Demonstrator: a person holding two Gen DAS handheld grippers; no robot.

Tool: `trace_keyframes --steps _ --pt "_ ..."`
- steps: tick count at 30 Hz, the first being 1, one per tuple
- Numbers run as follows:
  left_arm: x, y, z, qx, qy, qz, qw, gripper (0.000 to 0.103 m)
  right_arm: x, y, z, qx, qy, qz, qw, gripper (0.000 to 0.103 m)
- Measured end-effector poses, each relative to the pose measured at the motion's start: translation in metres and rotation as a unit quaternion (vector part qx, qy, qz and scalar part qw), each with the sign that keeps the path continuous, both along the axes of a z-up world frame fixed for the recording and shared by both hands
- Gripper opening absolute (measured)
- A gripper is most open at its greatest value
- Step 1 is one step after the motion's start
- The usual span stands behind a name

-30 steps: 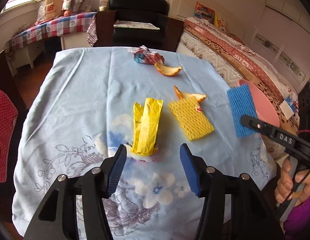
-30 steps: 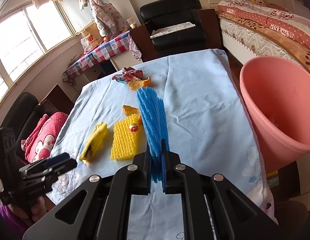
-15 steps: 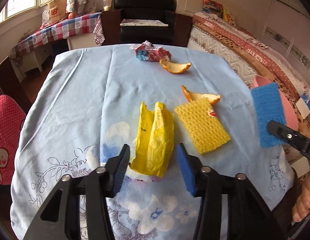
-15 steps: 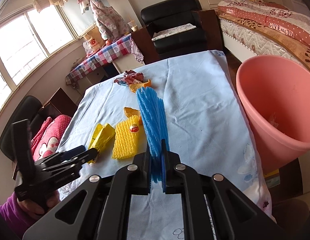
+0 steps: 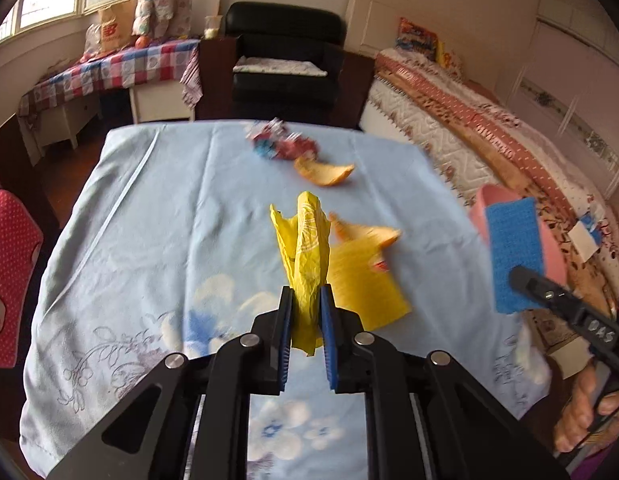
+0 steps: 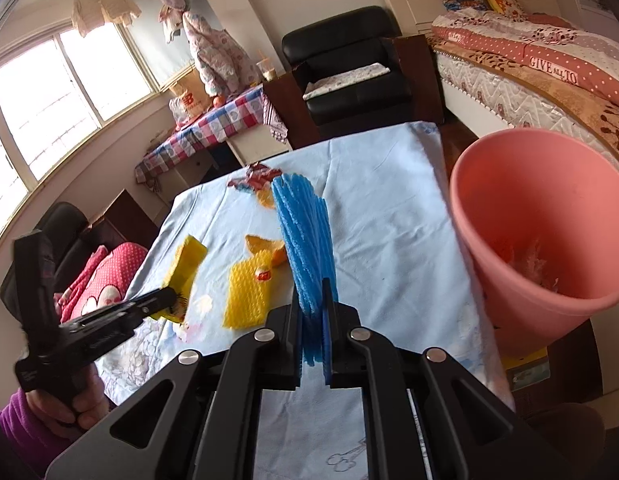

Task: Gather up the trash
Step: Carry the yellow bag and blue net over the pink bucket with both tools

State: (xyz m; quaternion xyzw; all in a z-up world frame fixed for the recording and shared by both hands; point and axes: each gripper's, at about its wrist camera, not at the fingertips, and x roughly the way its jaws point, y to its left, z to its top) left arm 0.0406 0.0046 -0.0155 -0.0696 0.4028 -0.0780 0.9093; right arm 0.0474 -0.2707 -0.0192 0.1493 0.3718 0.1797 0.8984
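Observation:
My left gripper (image 5: 305, 304) is shut on a crumpled yellow plastic bag (image 5: 307, 248) and holds it above the blue tablecloth (image 5: 157, 216). My right gripper (image 6: 312, 312) is shut on a blue foam net (image 6: 305, 236), held upright left of the pink bin (image 6: 549, 216). On the cloth lie a yellow foam net (image 5: 361, 284), an orange peel (image 5: 369, 234) behind it, a second peel (image 5: 325, 174) and a red-blue wrapper (image 5: 281, 146) at the far end. The left wrist view shows the blue net (image 5: 515, 252) in front of the bin (image 5: 549, 240).
The bin stands off the table's right edge, with scraps inside. A bed (image 5: 489, 136) runs along the right. A black armchair (image 5: 285, 60) and a checked side table (image 5: 109, 76) are behind the table. A red dotted cushion (image 5: 9, 264) is at left.
My left gripper closed on the yellow bag and lifted it off the cloth. My right gripper raised the blue net and moved nearer the bin.

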Motion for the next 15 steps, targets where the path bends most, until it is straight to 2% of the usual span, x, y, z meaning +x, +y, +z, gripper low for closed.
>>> trace_keyframes --steps 6,15 --pt "0.005 -0.046 0.032 -0.027 -0.036 -0.055 0.9975 0.012 -0.004 -0.036 0.011 0.005 -0.018 -0.046 0.999 0.008" --pt "0.023 -0.134 0.052 -0.043 -0.051 -0.134 0.9888 0.012 -0.008 -0.107 0.017 0.013 -0.032 -0.135 0.99 0.008"
